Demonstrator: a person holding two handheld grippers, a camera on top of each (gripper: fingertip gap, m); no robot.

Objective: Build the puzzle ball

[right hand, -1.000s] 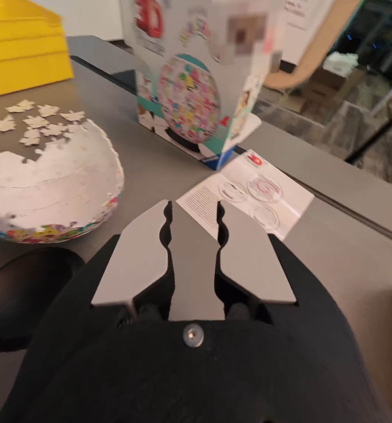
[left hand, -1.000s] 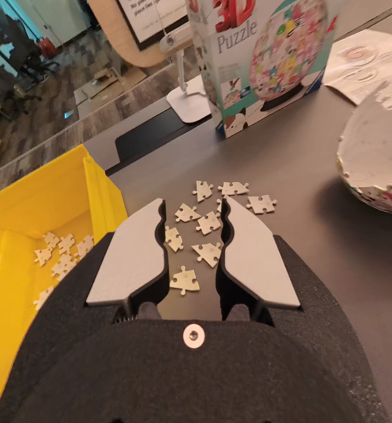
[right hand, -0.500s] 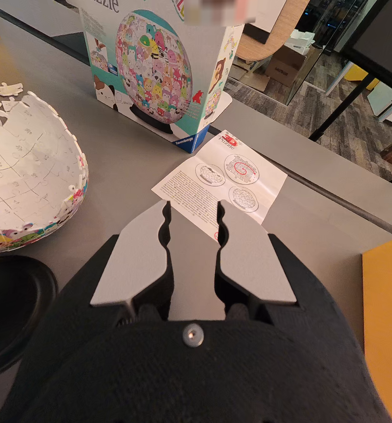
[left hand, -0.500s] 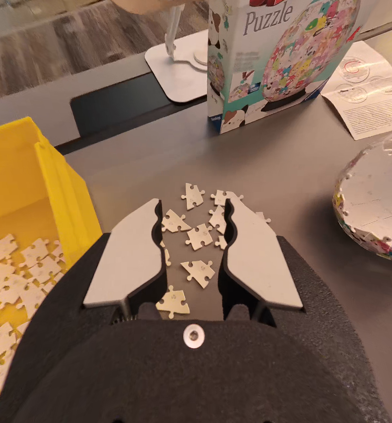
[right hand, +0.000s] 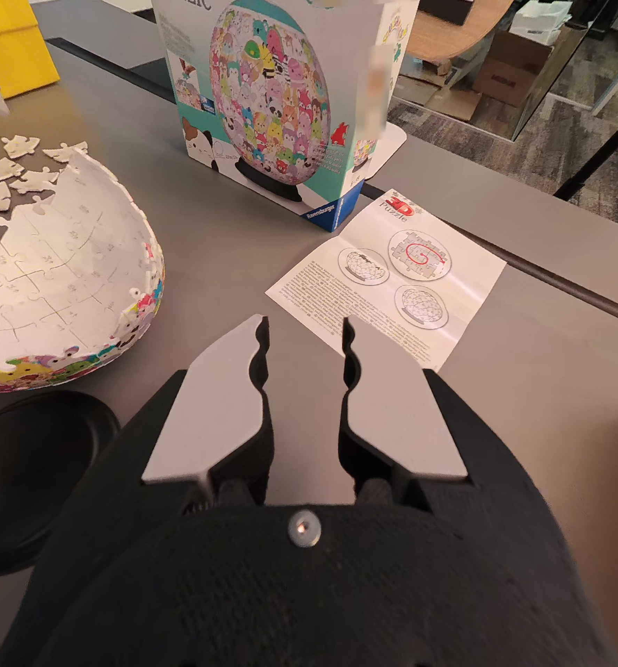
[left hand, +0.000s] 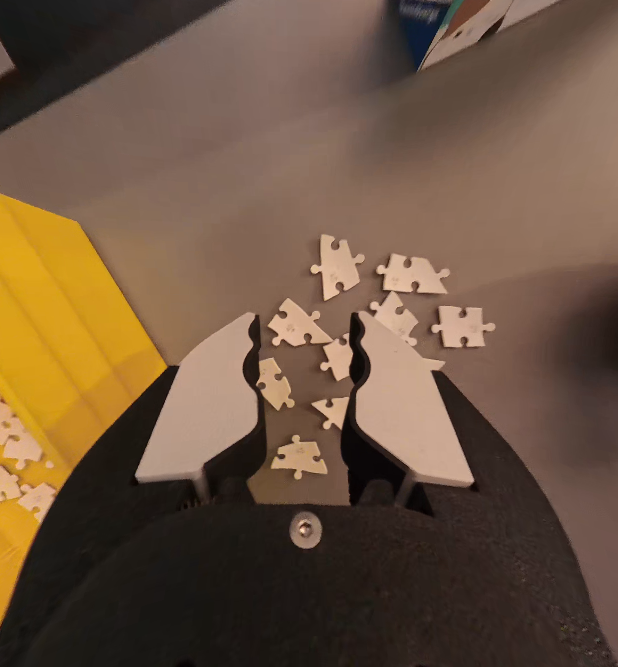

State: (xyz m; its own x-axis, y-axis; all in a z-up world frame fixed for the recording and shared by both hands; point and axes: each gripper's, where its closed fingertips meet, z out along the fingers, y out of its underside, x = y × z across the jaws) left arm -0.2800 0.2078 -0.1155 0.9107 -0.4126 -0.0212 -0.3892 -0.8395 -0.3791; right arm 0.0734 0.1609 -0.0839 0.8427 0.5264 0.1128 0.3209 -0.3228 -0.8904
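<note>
Several loose white puzzle pieces [left hand: 336, 267] lie face down on the grey table [left hand: 228, 162]. My left gripper [left hand: 304, 319] is open and empty, low over them, with a few pieces showing between its fingers. The half-built puzzle ball [right hand: 58, 274], a bowl with a white inside and a colourful outer rim, sits at the left of the right wrist view, with loose pieces [right hand: 20, 144] behind it. My right gripper [right hand: 304, 319] is open and empty above bare table, to the right of the ball.
A yellow bin [left hand: 47, 325] holding more pieces stands left of the left gripper. The puzzle box [right hand: 275, 108] stands behind the ball, a folded instruction sheet [right hand: 387, 278] lies ahead of the right gripper, and a black round stand [right hand: 36, 465] sits at lower left. The left gripper's tips are roughly 35 centimeters from the right gripper's.
My left gripper has dropped closer to the loose pieces and tilted down, so the box and ball left its view. My right gripper has lowered slightly toward the table.
</note>
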